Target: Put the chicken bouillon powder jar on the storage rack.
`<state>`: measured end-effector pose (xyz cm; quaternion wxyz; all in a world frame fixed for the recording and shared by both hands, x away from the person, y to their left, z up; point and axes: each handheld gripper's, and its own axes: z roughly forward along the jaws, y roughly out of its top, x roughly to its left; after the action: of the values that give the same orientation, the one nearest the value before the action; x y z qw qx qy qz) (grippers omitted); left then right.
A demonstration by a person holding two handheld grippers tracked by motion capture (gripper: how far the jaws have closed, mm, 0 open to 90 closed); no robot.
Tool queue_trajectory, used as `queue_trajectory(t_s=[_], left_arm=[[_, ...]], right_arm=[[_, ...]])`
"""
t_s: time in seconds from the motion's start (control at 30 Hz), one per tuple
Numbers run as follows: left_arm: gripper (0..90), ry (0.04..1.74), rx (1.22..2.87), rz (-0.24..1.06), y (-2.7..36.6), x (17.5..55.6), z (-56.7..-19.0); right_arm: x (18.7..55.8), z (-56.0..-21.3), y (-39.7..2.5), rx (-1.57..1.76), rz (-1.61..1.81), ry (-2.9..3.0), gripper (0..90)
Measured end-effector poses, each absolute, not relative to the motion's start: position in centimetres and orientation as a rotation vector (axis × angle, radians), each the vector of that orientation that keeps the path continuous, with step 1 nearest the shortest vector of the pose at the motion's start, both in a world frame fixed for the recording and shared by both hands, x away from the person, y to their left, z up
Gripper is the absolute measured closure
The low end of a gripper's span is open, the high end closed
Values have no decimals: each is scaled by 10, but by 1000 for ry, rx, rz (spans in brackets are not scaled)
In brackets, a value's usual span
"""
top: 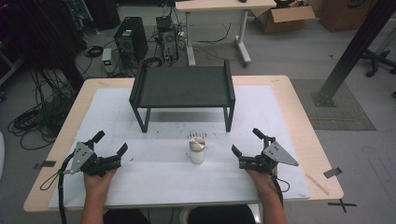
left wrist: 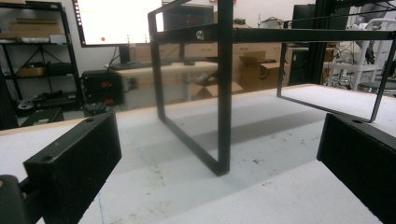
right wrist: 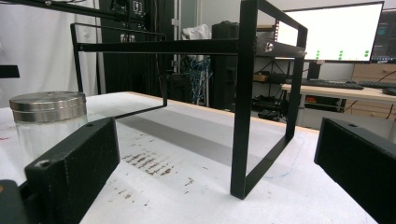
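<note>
Both tongs rest wide open and empty on the table [top: 289,121], left tongs [top: 111,143] at eight o'clock, right tongs [top: 246,141] at four, likely flanking the one jar [top: 197,150] for a grab. One black shelf [top: 182,86] stands at twelve.

Right gripper [right wrist: 219,186] jaws wide apart, empty, low over the white counter [right wrist: 187,144]. Metal-lidded jar [right wrist: 46,121] just behind one jaw. Black rack [right wrist: 245,102] stands ahead; lit monitor [right wrist: 334,32] beyond.
</note>
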<state>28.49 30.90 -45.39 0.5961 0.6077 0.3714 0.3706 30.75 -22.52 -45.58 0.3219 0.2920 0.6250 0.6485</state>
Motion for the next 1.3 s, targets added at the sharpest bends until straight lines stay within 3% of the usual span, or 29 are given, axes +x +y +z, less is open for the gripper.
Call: queue_trajectory(t_s=[0.77,1.3], left_arm=[[2,861,1410,861,309,285,-454],[2,860,1409,862,309,285,-454]], right_arm=[[313,-453,-229,806,1747,1691,0],[314,-412,-219,642,1733,1867,0]])
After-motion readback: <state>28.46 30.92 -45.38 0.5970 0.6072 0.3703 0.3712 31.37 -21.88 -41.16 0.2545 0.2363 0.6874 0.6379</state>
